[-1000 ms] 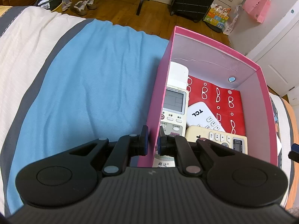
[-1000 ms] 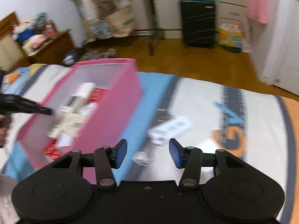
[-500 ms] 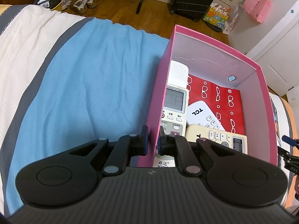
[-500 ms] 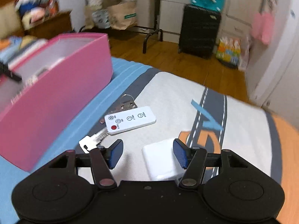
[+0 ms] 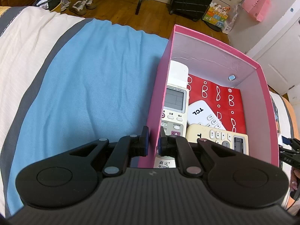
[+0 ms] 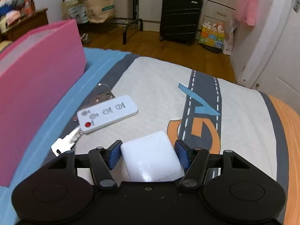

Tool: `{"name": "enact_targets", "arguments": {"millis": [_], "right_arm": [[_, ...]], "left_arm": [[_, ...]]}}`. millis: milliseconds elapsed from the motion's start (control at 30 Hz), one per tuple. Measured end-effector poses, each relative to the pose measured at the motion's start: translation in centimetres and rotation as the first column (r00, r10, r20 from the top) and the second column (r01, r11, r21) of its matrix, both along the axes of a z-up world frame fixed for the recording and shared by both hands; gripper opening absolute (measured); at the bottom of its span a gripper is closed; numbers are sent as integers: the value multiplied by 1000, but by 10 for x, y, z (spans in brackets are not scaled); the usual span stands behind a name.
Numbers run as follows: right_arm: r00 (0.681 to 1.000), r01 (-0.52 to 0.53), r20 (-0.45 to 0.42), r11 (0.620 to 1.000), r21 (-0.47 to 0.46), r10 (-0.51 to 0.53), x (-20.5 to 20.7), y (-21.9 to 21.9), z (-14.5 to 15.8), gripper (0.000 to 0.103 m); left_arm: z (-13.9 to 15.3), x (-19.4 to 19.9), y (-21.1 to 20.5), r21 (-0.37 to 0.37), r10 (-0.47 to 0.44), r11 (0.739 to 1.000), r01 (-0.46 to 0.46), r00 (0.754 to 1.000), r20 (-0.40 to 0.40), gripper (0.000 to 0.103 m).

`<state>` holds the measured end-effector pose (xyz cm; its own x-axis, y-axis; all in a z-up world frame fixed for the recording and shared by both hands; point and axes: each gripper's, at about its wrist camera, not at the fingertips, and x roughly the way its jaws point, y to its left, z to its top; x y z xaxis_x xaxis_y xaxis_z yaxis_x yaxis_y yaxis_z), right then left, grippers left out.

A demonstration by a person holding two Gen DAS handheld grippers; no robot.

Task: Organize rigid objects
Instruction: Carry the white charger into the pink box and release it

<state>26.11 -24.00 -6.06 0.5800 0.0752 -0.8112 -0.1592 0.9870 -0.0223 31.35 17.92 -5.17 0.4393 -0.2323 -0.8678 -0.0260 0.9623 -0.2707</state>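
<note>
Bedspread (image 6: 159, 86) under glossy white case (image 6: 151, 159)

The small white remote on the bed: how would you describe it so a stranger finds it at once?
Beside the pink box on the bedspread, keys lie next to the white block. The small white remote rests on those keys, the only item with a red button.

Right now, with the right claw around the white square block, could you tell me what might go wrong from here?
1. The right claw straddles the white square block with small gaps beside its pads; the glossy, rounded block may slip on closing.
2. The slim white remote overlaps the keys; lifting it could drag them along.
3. The left claw pinches the pink box wall; a pull might tilt it on the soft bedding.
</note>
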Motion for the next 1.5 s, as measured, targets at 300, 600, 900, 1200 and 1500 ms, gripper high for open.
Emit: {"name": "enact_targets", "arguments": {"millis": [300, 600, 900, 1200, 1500], "right_arm": [[996, -14, 84, 1000, 22, 12, -34, 23, 33, 63], [973, -74, 226, 993, 95, 50, -75, 52, 69, 63], [925, -243, 348, 943, 226, 155, -104, 95, 133, 63], [943, -319, 172, 918, 237, 284, -87, 161, 137, 63], [963, -268, 80, 941, 206, 257, -79, 189, 111, 63]], "left_arm": [[0, -2, 1, -2, -26, 1000, 26, 1000, 7, 8], [3, -5, -5, 42, -78, 996, 77, 997, 19, 8], [8, -8, -5, 64, -133, 989, 130, 990, 49, 8], [8, -9, -4, 59, -133, 990, 131, 990, 43, 8], [6, -9, 7, 17, -122, 992, 121, 992, 42, 9]]}}
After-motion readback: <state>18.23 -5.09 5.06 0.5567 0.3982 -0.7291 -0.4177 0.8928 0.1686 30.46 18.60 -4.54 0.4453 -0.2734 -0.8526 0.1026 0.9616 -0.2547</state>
